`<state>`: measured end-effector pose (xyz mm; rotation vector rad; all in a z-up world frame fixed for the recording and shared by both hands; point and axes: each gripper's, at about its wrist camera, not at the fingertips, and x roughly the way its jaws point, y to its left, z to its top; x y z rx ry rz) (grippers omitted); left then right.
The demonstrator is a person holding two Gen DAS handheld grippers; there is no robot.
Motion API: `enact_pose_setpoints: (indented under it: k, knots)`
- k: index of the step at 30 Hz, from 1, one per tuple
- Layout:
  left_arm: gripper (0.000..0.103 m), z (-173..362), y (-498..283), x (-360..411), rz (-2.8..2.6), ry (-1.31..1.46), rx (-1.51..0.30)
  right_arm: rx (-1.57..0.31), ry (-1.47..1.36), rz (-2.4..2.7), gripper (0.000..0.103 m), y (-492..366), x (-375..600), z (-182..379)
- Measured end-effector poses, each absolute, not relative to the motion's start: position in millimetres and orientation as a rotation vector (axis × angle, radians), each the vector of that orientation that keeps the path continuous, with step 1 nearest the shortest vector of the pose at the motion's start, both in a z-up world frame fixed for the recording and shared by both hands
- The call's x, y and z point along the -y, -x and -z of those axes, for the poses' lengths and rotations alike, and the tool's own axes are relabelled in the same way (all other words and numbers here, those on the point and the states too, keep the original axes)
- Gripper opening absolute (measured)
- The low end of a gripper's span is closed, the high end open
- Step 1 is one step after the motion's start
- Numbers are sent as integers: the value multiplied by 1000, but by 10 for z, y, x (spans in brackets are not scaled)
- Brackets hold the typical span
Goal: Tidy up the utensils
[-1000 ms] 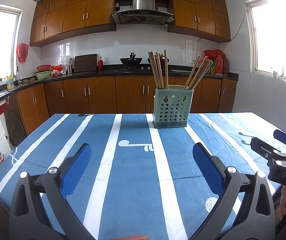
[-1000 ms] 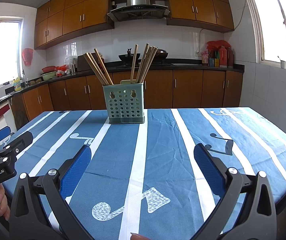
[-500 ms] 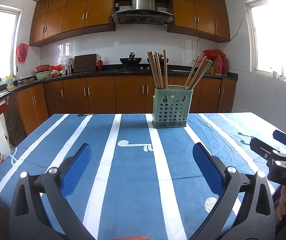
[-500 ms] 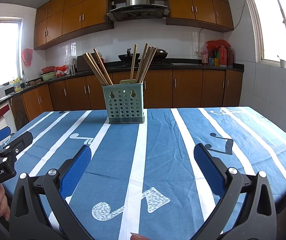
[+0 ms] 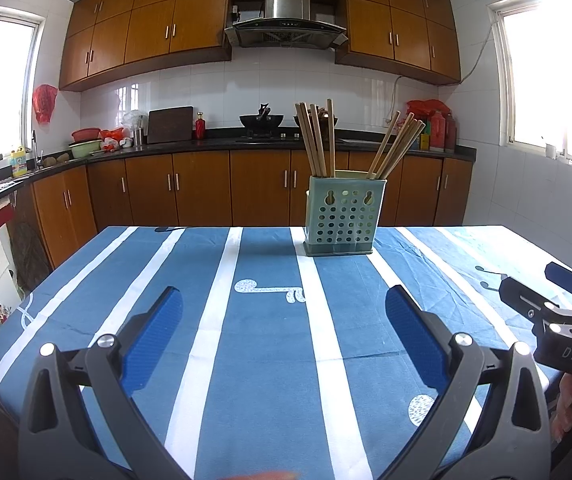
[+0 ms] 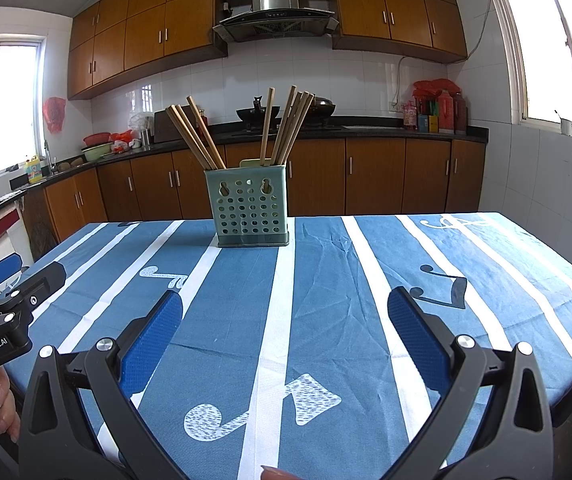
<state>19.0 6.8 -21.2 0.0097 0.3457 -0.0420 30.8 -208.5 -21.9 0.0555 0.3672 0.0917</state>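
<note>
chopsticks: all upright in holder at 12 o'clock; table bare
left claw: wide open, empty; right claw: same
step: could be start or finish

The surface wears a blue cloth with white stripes and white and dark musical-note motifs. The perforated holder is pale green; its chopsticks are light tan wood. Both grippers, left and right, are black with blue pads. The cabinets are orange-brown, the wall tiles white.
</note>
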Motion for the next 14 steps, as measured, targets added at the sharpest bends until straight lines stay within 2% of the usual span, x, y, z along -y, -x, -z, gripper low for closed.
enact_pose_setpoints:
  k: [14]
  knots:
    - [99,205,-170,-66,41,0,-343,-368,-57,-91,101,-306,2085,216]
